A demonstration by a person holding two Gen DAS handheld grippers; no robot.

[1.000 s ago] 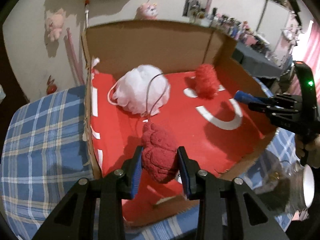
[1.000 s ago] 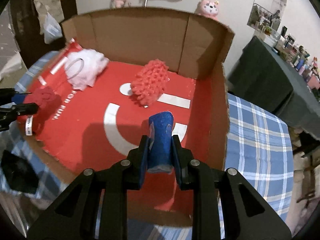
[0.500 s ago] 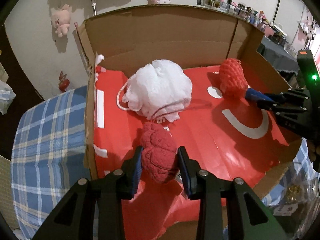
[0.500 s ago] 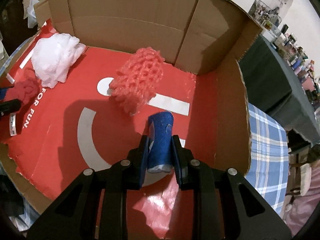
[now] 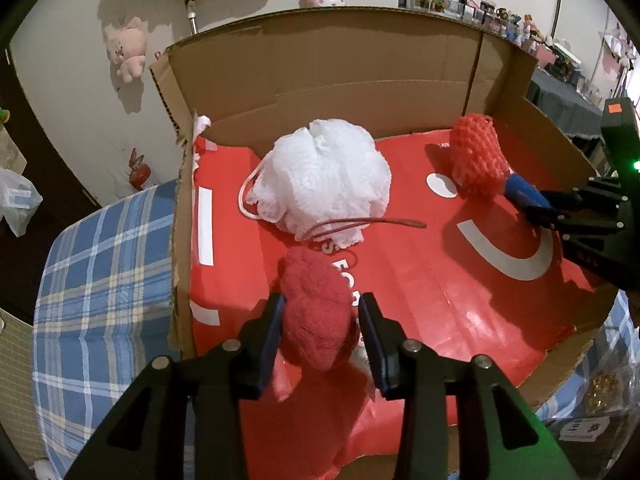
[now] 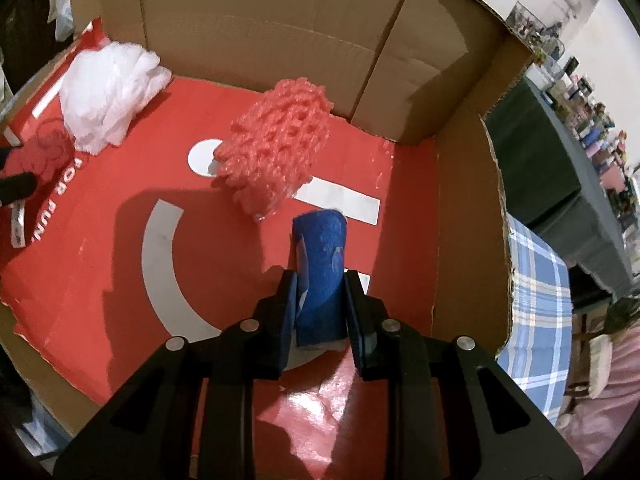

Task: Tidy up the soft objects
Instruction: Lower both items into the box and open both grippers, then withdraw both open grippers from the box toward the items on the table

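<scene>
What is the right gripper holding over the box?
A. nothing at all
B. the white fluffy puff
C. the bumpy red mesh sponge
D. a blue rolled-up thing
D: in the right wrist view, the right gripper has both fingers pressed against a blue rolled-up thing, while the white fluffy puff and bumpy red mesh sponge lie on the box floor.

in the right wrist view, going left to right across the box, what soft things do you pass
dark red plush → white mesh pouf → coral net sponge → blue sponge roll held in the right gripper
</scene>
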